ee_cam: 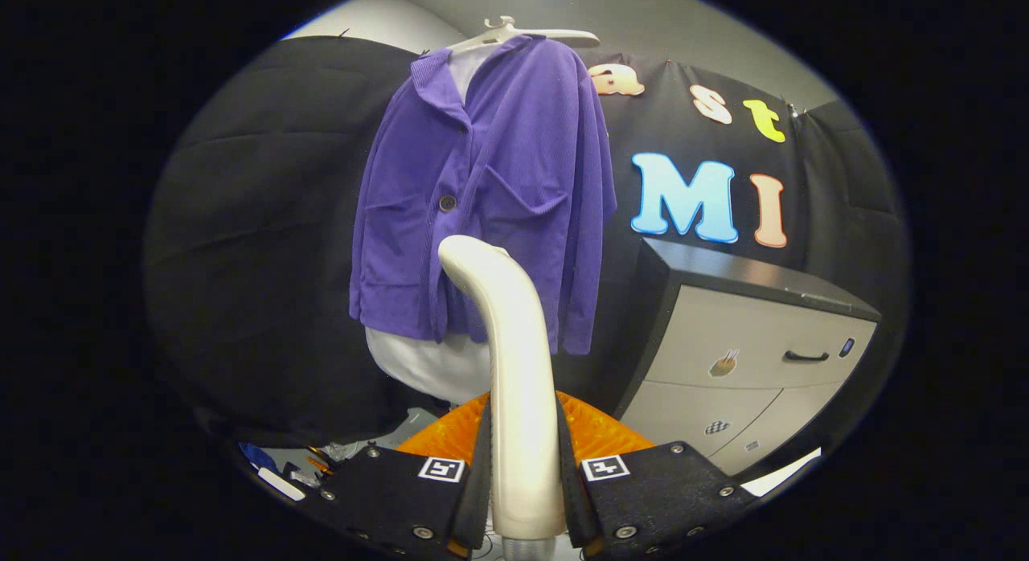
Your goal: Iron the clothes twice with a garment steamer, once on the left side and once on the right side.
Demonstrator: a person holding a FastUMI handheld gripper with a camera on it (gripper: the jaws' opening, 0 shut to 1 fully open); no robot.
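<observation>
A purple corduroy jacket (490, 191) hangs on a white hanger (522, 34) over a white garment (434, 364) that shows below its hem. My gripper (524, 464) is shut on the cream garment steamer (514, 360), both fingers pressing its handle from the sides. The steamer stands upright between the fingers, and its curved head reaches up in front of the jacket's lower middle, near the button line. I cannot tell whether the head touches the cloth.
A grey cabinet (748, 360) with a black top and a dark drawer handle stands to the right of the jacket. Small loose items (281, 472) lie low on the left. Black cloth (265, 223) hangs behind everything.
</observation>
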